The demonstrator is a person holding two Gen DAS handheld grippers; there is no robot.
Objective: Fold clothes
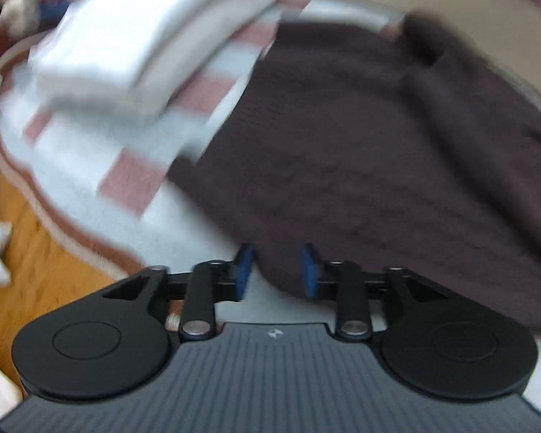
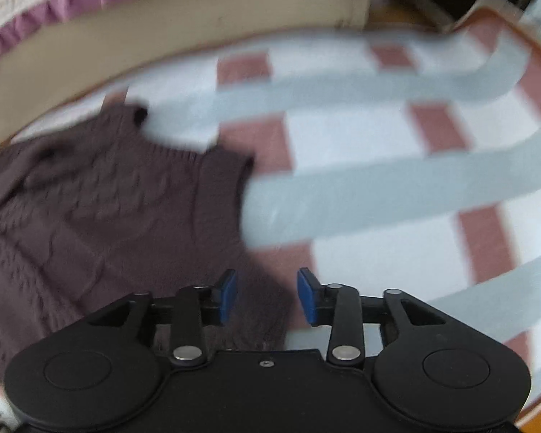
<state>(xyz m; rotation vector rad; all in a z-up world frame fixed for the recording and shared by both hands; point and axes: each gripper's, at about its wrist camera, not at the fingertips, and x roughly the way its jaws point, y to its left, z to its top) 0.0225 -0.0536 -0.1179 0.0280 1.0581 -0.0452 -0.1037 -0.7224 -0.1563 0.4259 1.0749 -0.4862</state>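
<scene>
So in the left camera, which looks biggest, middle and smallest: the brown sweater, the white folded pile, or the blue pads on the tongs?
1. Brown sweater
2. White folded pile, though it's blurry
3. Blue pads, smallest even though nearest the camera

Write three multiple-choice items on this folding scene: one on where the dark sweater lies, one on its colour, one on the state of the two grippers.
1. The sweater lies on
A. the wooden floor
B. the checked blanket
C. a chair

2. The sweater's colour is
A. dark brown-purple
B. bright yellow
C. green

3. The left gripper and right gripper are
A. both shut on cloth
B. one open, one shut
C. both open and empty

Answers: 1 B, white and reddish checks show around the knit in both views. 2 A, the knit reads dark brown-purple in both views. 3 C, a clear gap separates the blue pads of each, nothing between them.
</scene>
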